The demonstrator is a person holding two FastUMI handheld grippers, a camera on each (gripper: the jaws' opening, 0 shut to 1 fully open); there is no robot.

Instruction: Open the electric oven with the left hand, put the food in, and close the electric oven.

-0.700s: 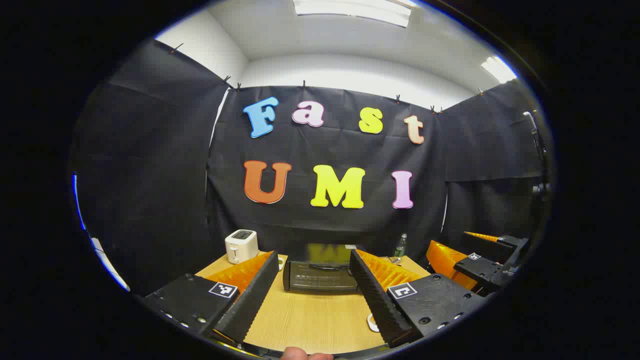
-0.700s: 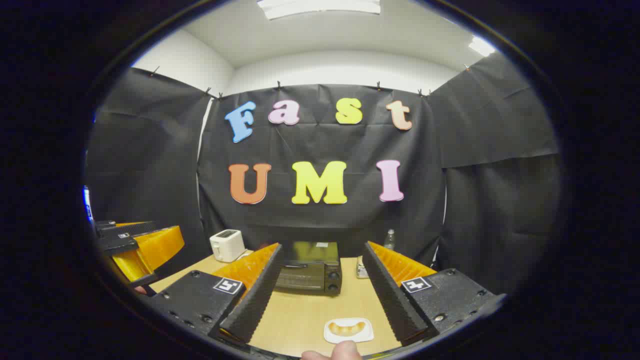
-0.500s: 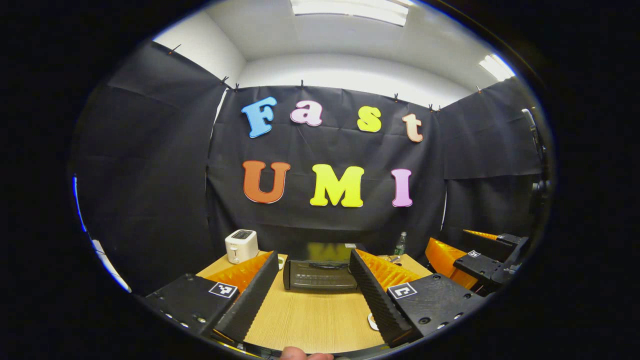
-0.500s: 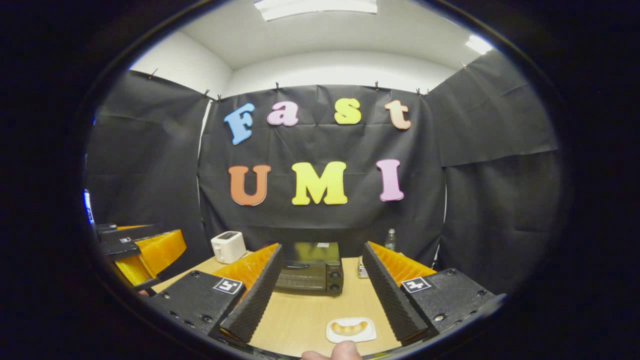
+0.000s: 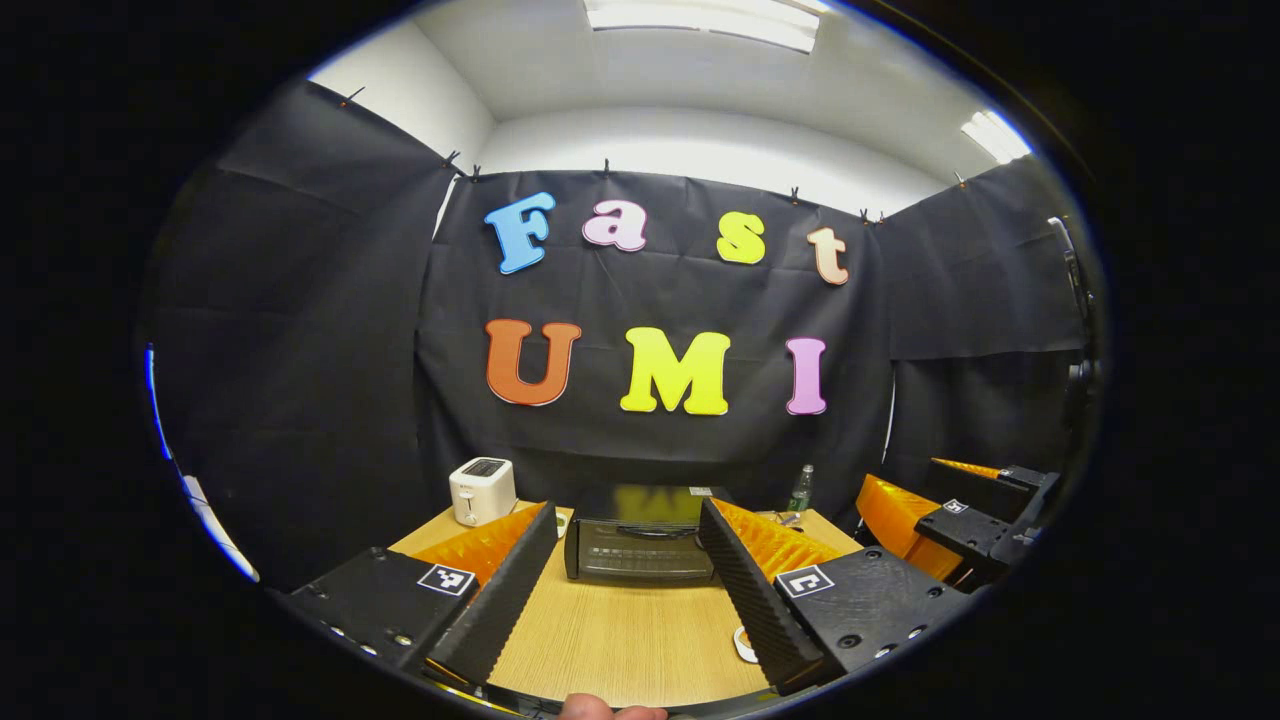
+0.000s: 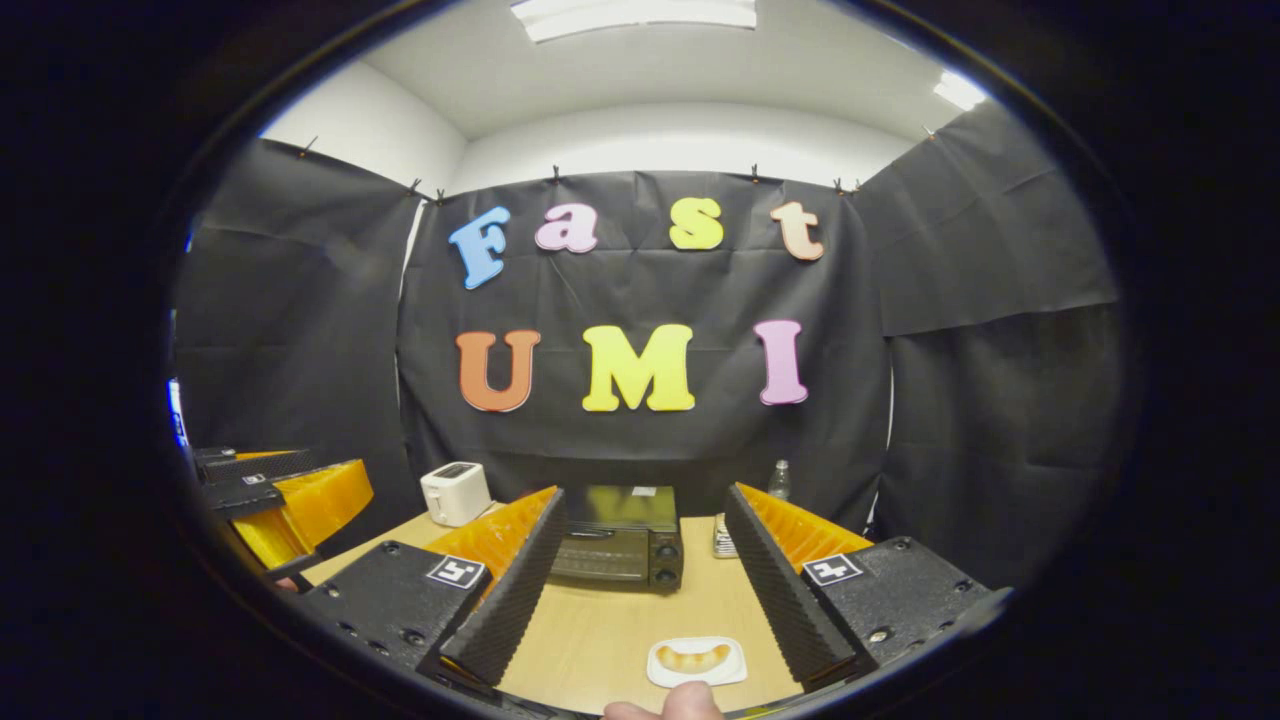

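Oven (image 5: 640,548) at table's far edge, door shut, long axis crosswise, dead ahead of left gripper (image 5: 625,575): fingers spread wide, empty, well short of handle. Right gripper (image 6: 645,580) equally spread, empty; food (image 6: 695,659) just before it.

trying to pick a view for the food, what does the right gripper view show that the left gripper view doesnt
Right gripper view: the food whole on its white tray, the oven's knobs, the left gripper at the side. Left gripper view: the right gripper at the side, just a tray edge. Both: closed oven, white toaster, bottle, wooden table.
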